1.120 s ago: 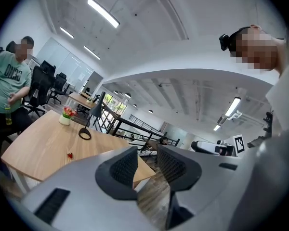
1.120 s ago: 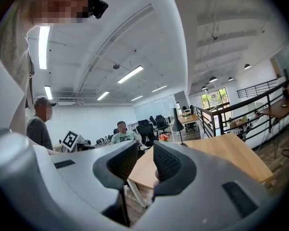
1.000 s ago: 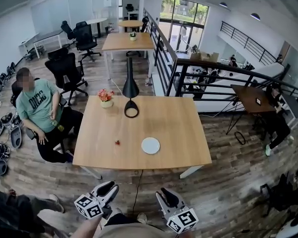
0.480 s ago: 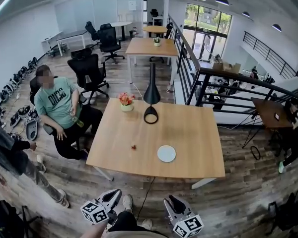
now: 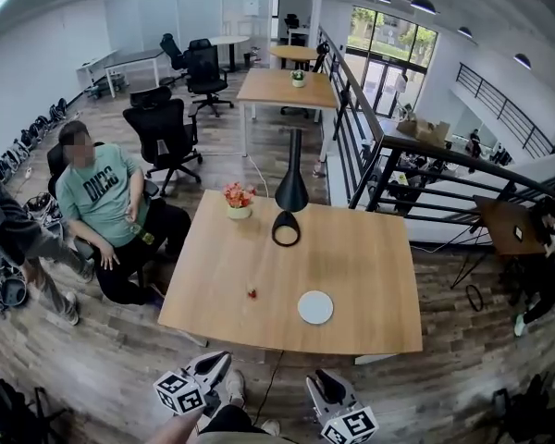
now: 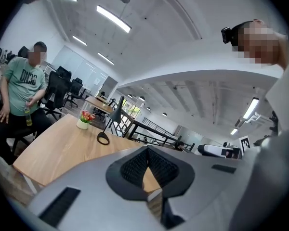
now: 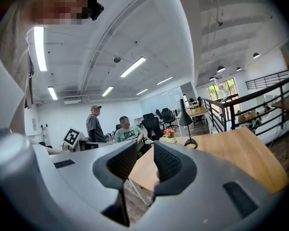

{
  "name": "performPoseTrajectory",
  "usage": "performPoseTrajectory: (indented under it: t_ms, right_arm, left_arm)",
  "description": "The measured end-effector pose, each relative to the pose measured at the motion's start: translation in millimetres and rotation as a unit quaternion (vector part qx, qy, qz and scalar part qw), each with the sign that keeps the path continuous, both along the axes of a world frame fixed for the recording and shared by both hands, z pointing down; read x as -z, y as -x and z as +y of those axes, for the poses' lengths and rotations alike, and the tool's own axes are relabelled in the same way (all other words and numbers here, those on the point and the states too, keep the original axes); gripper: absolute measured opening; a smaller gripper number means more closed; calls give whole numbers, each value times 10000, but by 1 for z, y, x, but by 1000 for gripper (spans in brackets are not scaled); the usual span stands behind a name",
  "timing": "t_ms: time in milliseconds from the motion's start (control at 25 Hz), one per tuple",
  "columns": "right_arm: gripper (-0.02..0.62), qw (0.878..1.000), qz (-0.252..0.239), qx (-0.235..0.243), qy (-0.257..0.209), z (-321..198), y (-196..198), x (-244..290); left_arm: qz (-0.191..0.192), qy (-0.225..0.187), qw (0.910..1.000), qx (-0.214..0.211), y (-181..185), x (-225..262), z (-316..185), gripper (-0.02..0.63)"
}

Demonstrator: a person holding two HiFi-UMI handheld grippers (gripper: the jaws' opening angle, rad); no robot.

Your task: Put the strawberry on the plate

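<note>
In the head view a small red strawberry [image 5: 252, 293] lies on the wooden table [image 5: 351, 257], a short way left of a round white plate [image 5: 315, 307] near the front edge. Both grippers hang below that edge, well short of the table. My left gripper [image 5: 217, 362] [image 6: 147, 150] is shut with its pads meeting on nothing. The jaws of my right gripper [image 5: 323, 378] [image 7: 144, 154] are almost together, with a thin slit and nothing in it. Neither gripper view shows the strawberry or the plate.
A black lamp [image 5: 288, 216] and a flower pot [image 5: 238, 202] stand at the table's far side. One person [image 5: 102, 206] sits left of the table, another [image 5: 14, 239] stands at the left edge. Office chairs [image 5: 162, 128] and a black railing [image 5: 416, 178] lie beyond.
The head view has swung, so the table now sits further right and lower in the picture. A standing person has come into view on the left. Both grippers stay below the table's front edge.
</note>
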State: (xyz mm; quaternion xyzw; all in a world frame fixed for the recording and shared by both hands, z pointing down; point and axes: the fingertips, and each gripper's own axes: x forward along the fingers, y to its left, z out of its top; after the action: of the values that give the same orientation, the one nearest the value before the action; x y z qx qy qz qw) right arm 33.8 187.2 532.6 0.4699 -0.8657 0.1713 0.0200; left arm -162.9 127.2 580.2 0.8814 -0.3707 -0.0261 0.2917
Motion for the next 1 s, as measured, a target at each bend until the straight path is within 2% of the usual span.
performPoseTrajectory:
  t_ms: [480, 600, 680, 1000]
  right_arm:
    - [87, 9993, 346, -129, 91, -122, 35, -4]
    - [89, 9990, 377, -154, 159, -145, 43, -6]
    - [127, 9989, 396, -134, 223, -160, 50, -10]
    - [127, 9984, 511, -183, 158, -209, 71, -17]
  left_arm:
    - [46, 203, 9997, -159, 40, -21, -110, 5]
    - [69, 220, 9995, -207, 48, -23, -131, 5]
    - [90, 236, 9994, -243, 53, -25, -144, 5]
    - [108, 144, 9990, -399, 66, -27, -188, 5]
